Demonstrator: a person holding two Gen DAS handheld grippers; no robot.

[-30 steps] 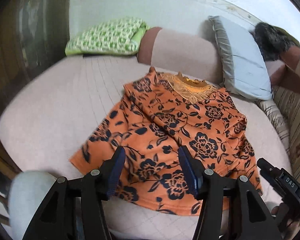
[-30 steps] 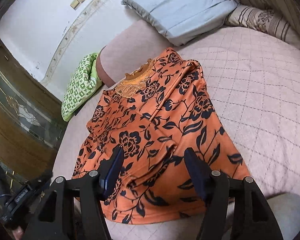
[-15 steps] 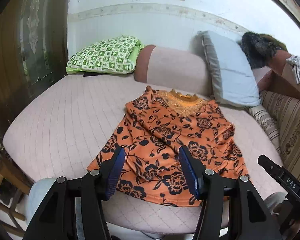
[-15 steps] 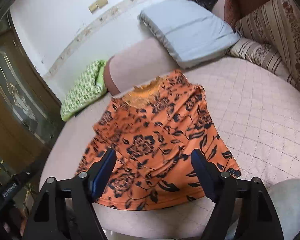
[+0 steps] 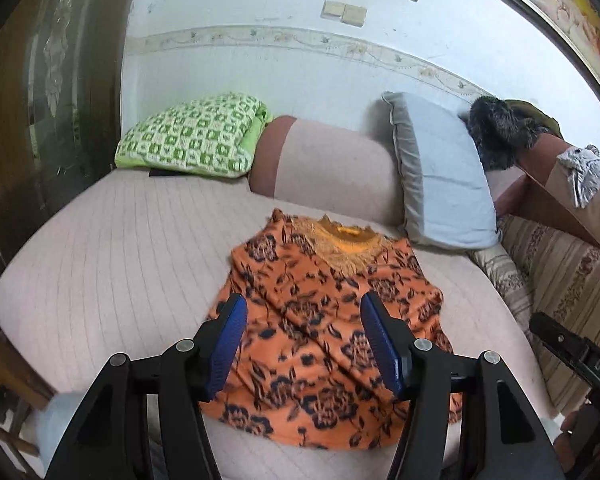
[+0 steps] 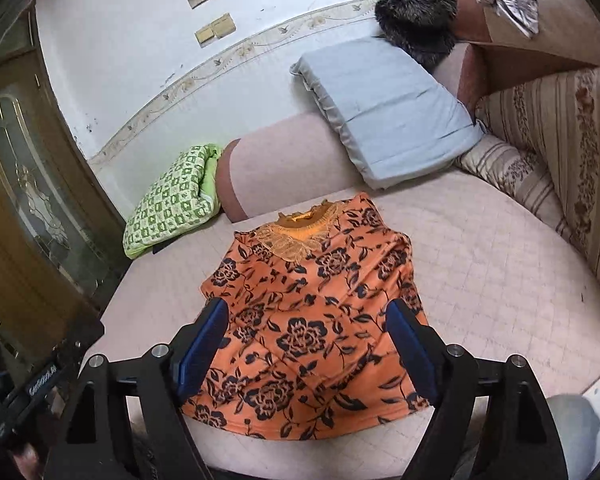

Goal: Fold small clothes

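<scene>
An orange top with dark flowers (image 5: 332, 328) lies on the pink quilted bed (image 5: 112, 248), sleeves folded in, lace collar toward the far bolster. It also shows in the right wrist view (image 6: 304, 320). My left gripper (image 5: 303, 342) is open and empty, held above the top's near half. My right gripper (image 6: 312, 352) is open and empty, also raised above the near hem. The right gripper's body shows at the right edge of the left wrist view (image 5: 572, 356).
A pink bolster (image 5: 332, 164) runs along the far side. A green checked pillow (image 5: 192, 136) lies far left, a grey pillow (image 5: 440, 176) far right. A striped sofa cushion (image 6: 560, 152) borders the right. A wooden glass door (image 6: 28, 184) stands left.
Both grippers have pulled back and up from the top, so it looks smaller and farther. Both stay open and empty. The top has not moved.
</scene>
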